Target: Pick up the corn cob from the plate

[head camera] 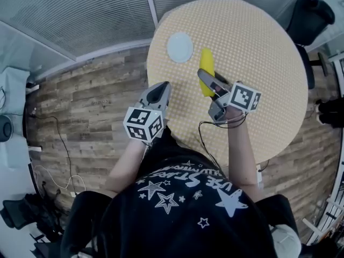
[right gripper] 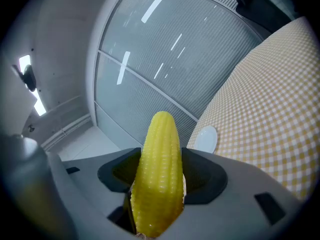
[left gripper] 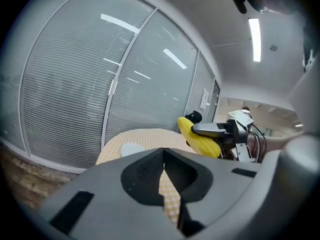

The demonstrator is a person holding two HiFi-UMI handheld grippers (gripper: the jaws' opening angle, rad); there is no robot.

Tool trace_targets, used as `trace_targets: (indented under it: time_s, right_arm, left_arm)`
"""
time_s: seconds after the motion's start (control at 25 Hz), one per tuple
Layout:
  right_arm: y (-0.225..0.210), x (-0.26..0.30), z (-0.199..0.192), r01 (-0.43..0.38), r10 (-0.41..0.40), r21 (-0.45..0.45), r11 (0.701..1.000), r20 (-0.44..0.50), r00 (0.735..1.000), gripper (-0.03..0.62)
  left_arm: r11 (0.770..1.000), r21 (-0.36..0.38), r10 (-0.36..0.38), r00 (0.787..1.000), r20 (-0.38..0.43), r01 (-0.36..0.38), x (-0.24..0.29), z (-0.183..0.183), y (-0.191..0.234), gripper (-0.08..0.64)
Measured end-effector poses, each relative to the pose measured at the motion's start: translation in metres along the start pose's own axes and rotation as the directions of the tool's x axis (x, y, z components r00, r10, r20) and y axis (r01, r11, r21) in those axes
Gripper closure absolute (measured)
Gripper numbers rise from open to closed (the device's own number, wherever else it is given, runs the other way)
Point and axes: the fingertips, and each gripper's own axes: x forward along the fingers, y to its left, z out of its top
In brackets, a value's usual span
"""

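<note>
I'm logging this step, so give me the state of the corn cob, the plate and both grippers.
corn cob: clamped between the right gripper's jaws, in the air, off the plate.
plate: empty, flat on the checked table.
right gripper: shut on the corn cob.
left gripper: jaws together, holding nothing.

Checked table [head camera: 258, 63] with white plate [head camera: 179, 47]

so the round counter [head camera: 258, 63] has a yellow-and-white checked cloth over it, sitting on a wood plank floor [head camera: 91, 90]. Behind it there's a glass wall with closed grey blinds [head camera: 80, 15]. A black chair [head camera: 309, 16] is parked at the far right edge, thin cables [head camera: 63, 143] trail across the floor on the left, and a strip light [left gripper: 255, 39] is on overhead
</note>
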Motion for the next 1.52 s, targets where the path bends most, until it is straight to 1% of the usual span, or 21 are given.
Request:
trace_targets:
  time_s: [0.12, 0.28, 0.48, 0.64, 0.76, 0.88, 1.08, 1.28, 1.52]
  right_arm:
    - [0.007, -0.021, -0.002, -0.011, 0.011, -0.02, 1.0, 0.005, 1.0, 0.327]
    - [0.014, -0.058, -0.016, -0.01, 0.01, -0.048, 0.999, 0.006, 1.0, 0.327]
    - [0.024, -0.104, -0.038, -0.012, 0.009, -0.112, 0.994, -0.029, 1.0, 0.327]
    - [0.03, -0.131, -0.056, -0.01, -0.002, -0.188, 0.982, -0.062, 0.998, 0.327]
    - [0.039, -0.147, -0.065, -0.028, 0.011, -0.211, 0.977, -0.078, 0.997, 0.327]
    - [0.045, -0.16, -0.07, -0.033, 0.015, -0.221, 0.975, -0.081, 0.997, 0.328]
    - [0.047, -0.182, -0.073, -0.035, 0.026, -0.226, 0.973, -0.042, 0.999, 0.327]
    - [0.049, -0.187, -0.08, -0.04, 0.038, -0.199, 0.979, -0.014, 0.999, 0.327]
    - [0.052, -0.194, -0.084, -0.048, 0.052, -0.21, 0.976, 0.011, 0.999, 0.327]
  left_arm:
    - [1.0, 0.004, 0.017, 0.999, 0.028, -0.017, -0.01, -0.002, -0.02, 0.551]
    - [0.998, 0.033, 0.042, 0.998, 0.048, -0.043, -0.028, -0.014, -0.051, 0.551]
    - [0.997, 0.035, 0.062, 0.996, 0.069, -0.065, -0.05, -0.03, -0.092, 0.551]
    - [0.995, 0.041, 0.09, 0.991, 0.095, -0.095, -0.071, -0.035, -0.118, 0.551]
    - [0.993, 0.038, 0.111, 0.989, 0.102, -0.115, -0.084, -0.037, -0.133, 0.551]
    - [0.992, 0.03, 0.122, 0.988, 0.098, -0.125, -0.091, -0.039, -0.144, 0.551]
    - [0.991, 0.065, 0.113, 0.99, 0.089, -0.119, -0.094, -0.041, -0.16, 0.551]
    - [0.992, 0.064, 0.1, 0.991, 0.087, -0.106, -0.099, -0.047, -0.162, 0.551]
    - [0.993, 0.065, 0.089, 0.992, 0.086, -0.095, -0.103, -0.057, -0.163, 0.551]
